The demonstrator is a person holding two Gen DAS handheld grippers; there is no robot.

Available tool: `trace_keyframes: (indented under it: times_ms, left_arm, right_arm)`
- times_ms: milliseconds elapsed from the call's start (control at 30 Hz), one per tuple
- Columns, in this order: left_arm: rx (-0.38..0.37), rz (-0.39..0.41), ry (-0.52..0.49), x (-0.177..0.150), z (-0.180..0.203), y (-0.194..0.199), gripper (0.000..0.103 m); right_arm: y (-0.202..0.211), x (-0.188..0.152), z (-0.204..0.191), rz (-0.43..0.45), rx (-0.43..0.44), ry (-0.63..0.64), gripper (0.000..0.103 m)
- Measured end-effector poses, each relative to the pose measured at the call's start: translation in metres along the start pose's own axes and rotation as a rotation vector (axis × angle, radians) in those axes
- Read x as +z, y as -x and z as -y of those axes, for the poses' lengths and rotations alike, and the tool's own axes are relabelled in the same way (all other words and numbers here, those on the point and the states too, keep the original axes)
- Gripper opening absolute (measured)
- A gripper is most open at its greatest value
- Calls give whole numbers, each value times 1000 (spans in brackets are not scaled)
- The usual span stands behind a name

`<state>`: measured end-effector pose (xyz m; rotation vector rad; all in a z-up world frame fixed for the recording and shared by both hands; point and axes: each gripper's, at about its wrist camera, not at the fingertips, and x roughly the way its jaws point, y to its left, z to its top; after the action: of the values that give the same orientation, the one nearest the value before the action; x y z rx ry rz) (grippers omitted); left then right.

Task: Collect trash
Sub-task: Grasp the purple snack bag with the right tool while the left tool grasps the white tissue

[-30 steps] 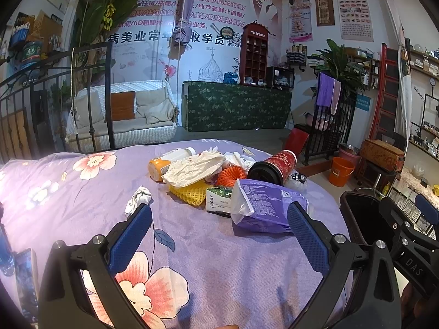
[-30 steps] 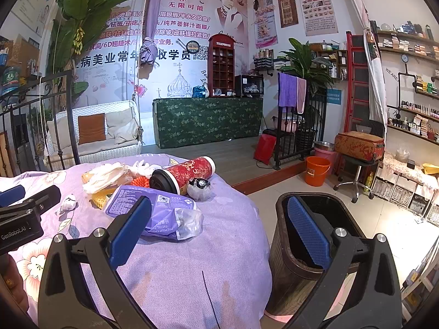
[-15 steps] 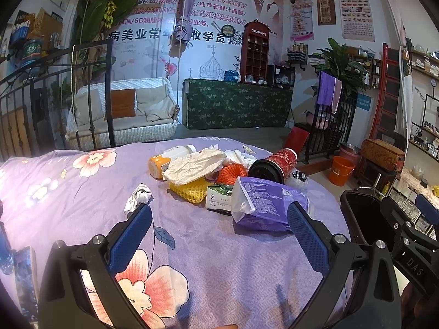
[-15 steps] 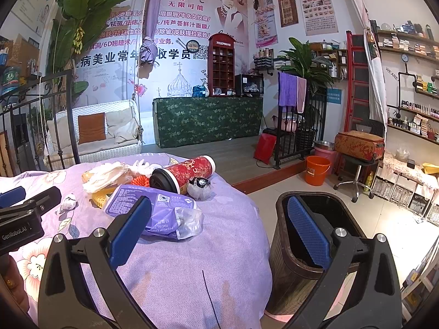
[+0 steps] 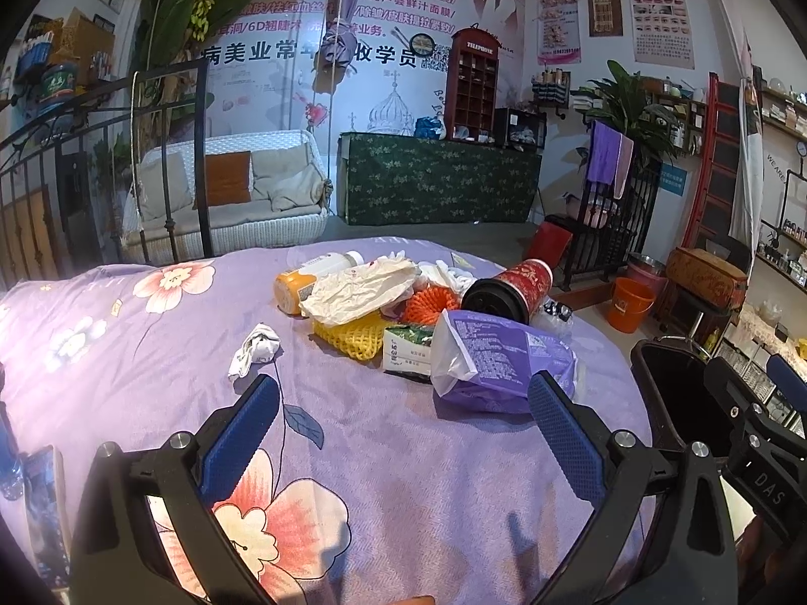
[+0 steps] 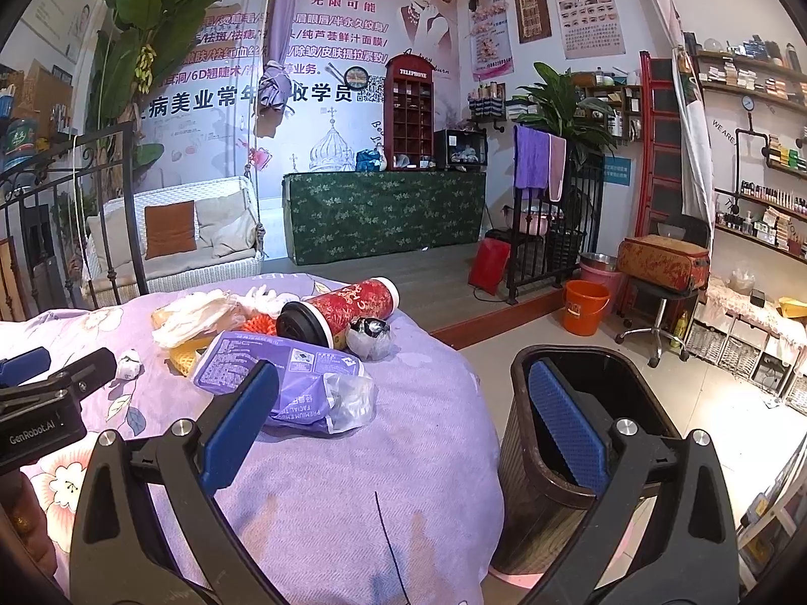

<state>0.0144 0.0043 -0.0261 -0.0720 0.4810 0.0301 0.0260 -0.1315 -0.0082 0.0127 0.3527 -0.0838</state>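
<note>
Left gripper (image 5: 403, 421) and right gripper (image 6: 403, 408), seemingly empty, jaws wide.

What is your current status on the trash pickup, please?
Left gripper and right gripper open, empty. Purple plastic tissue pack nearest, on the bed. Dark woven bin beside the bed. Nothing blocking.

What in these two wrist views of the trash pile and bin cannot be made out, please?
- Bin contents: right wrist view, interior dark and crossed by the right gripper finger.
- Items under the crumpled white paper: left wrist view, covered.
- Small print on the purple tissue pack: too small.
- Left gripper is empty.
</note>
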Motion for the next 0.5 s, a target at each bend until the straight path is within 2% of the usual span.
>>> trace_keyframes:
  times_ms: [67, 267, 400, 500]
  left_arm:
    - [3, -30, -1, -1, -2, -5, 97]
    - [-10, -165, 14, -7, -13, -27, 97]
    - [5, -220, 0, -12, -18, -35, 97]
    - [6, -258, 3, -12, -23, -38, 97]
  right_arm:
    - [-6, 0, -3, -29, 5, 14, 98]
    - [-47, -13, -18, -205, 76, 100, 98]
    - [-63, -19, -35, -248, 161, 180, 98]
    - [-72, -16, -44, -245, 193, 227, 98]
